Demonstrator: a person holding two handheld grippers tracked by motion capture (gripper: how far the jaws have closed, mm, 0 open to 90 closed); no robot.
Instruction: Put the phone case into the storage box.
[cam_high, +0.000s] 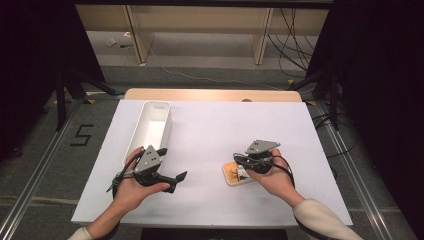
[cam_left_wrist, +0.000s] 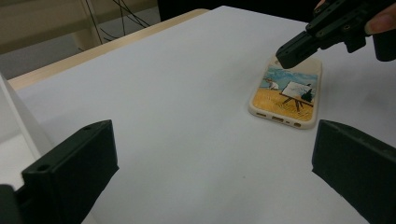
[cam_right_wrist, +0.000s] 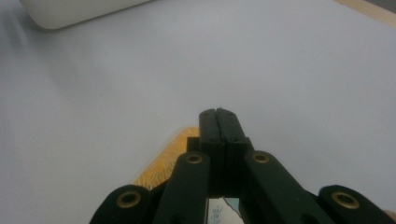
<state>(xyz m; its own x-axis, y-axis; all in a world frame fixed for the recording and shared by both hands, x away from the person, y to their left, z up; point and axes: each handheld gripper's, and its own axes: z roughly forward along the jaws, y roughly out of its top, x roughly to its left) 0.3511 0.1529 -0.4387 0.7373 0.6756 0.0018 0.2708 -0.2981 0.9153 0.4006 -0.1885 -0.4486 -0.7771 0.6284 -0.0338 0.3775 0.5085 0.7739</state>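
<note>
- The tabletop was one white sheet over a wooden board, whose edge showed along the far side.
- On the floor at the left, black tape formed the digit "5".
- One long white bin stood on the tabletop's left part, with the left gripper just beside its near end.
- That gripper's jaws stood wide apart with nothing between them.
- The right gripper had its jaws pressed together, empty, tips above the case's far end; whether they touched it I cannot tell.
- One phone case lay flat right of centre: cream rim, painted scene of an easel on a yellow field under blue sky, no legible writing.
</note>
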